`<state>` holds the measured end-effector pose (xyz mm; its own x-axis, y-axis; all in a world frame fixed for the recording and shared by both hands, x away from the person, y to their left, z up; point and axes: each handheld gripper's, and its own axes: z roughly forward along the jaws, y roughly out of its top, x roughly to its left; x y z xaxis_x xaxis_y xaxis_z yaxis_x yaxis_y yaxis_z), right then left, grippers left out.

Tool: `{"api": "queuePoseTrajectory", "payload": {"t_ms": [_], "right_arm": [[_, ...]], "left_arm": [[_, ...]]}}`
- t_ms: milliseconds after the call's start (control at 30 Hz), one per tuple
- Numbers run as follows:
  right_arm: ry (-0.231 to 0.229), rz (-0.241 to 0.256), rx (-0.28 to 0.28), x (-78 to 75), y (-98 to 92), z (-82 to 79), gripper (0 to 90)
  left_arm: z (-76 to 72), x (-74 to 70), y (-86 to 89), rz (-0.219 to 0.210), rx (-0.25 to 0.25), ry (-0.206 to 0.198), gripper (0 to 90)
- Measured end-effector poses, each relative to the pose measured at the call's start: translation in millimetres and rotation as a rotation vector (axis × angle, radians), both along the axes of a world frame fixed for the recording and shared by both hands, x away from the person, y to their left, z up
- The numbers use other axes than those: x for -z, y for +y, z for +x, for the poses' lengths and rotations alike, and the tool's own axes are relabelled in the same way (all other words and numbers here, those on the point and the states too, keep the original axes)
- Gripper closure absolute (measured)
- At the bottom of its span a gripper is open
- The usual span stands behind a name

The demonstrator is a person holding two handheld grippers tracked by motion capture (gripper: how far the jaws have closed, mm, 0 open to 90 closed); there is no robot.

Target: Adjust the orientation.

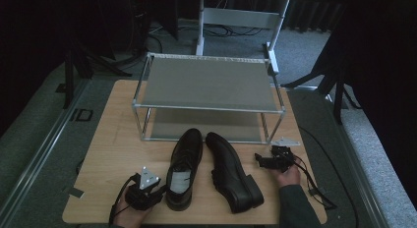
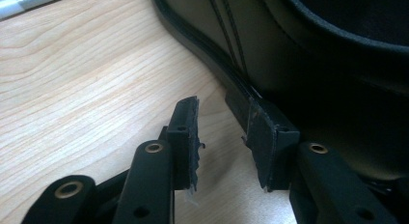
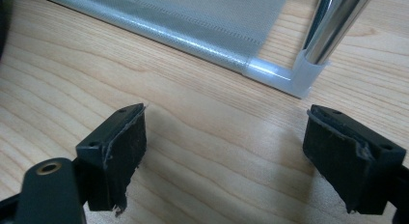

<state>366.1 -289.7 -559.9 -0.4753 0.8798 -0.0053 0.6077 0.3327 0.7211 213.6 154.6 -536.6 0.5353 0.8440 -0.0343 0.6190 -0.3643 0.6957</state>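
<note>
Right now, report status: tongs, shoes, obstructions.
Left tongs open beside upright shoe. Right tongs open, empty, near shoe rack. Other shoe lies on its side. Path to rack open.

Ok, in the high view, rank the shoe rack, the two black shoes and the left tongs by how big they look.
1. Shoe rack, by far the largest.
2. The upright shoe and the shoe lying on its side look about alike; I won't rank them.
3. Left tongs, smallest, though nearest the camera.
</note>
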Motion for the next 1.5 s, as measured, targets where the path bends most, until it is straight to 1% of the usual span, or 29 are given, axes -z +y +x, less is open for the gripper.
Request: {"api": "queuePoseTrajectory", "payload": {"t_ms": [200,233,300,333,500,733,833,933,1133,1200,1267,1367,1433,1500], "right_arm": [[0.000,0.000,0.000,0.0,0.0,0.0,15.1],[0.000,0.000,0.000,0.0,0.0,0.0,15.1],[-0.001,0.000,0.000,0.0,0.0,0.0,15.1],[-0.001,0.000,0.000,0.0,0.0,0.0,15.1],[-0.001,0.000,0.000,0.0,0.0,0.0,15.1],[0.000,0.000,0.000,0.0,0.0,0.2,15.0],[0.001,-0.001,-0.002,0.0,0.6,0.6,13.6],[0.004,-0.003,-0.009,0.1,1.2,0.8,12.6],[0.003,-0.002,0.020,0.1,3.9,-0.3,13.8],[0.005,-0.002,0.029,-0.7,4.0,-1.1,17.8],[0.006,-0.003,0.034,-2.8,3.5,-2.6,26.9],[0.021,-0.010,0.039,-6.6,3.6,-5.4,38.3],[0.020,0.002,0.027,-10.5,5.3,-9.4,40.4],[-0.001,0.006,0.010,-17.3,8.3,-15.6,40.8]], "left_arm": [[-2.2,0.9,-5.2,-0.017,0.036,0.004,67.2],[-2.2,0.9,-5.2,-0.017,0.036,0.004,67.2],[-3.5,1.4,-10.8,-0.022,0.066,0.002,67.2],[-3.5,1.4,-10.8,-0.022,0.066,0.002,67.2],[-5.5,2.4,-21.3,-0.033,0.103,0.000,67.2],[-6.3,5.1,-35.1,-0.068,0.148,0.001,66.7],[-6.0,5.5,-39.7,-0.074,0.155,0.002,66.1],[-5.2,5.9,-40.6,-0.080,0.159,0.004,65.8],[-3.9,7.1,-46.8,-0.094,0.171,0.001,65.4],[-3.5,7.4,-48.3,-0.098,0.172,0.002,65.1],[-3.2,7.9,-47.6,-0.101,0.170,0.002,63.9],[-2.5,8.7,-46.8,-0.114,0.166,0.006,62.8],[-2.4,9.0,-46.3,-0.116,0.166,0.007,62.4],[-2.5,9.2,-46.2,-0.116,0.165,0.005,61.7]]}}
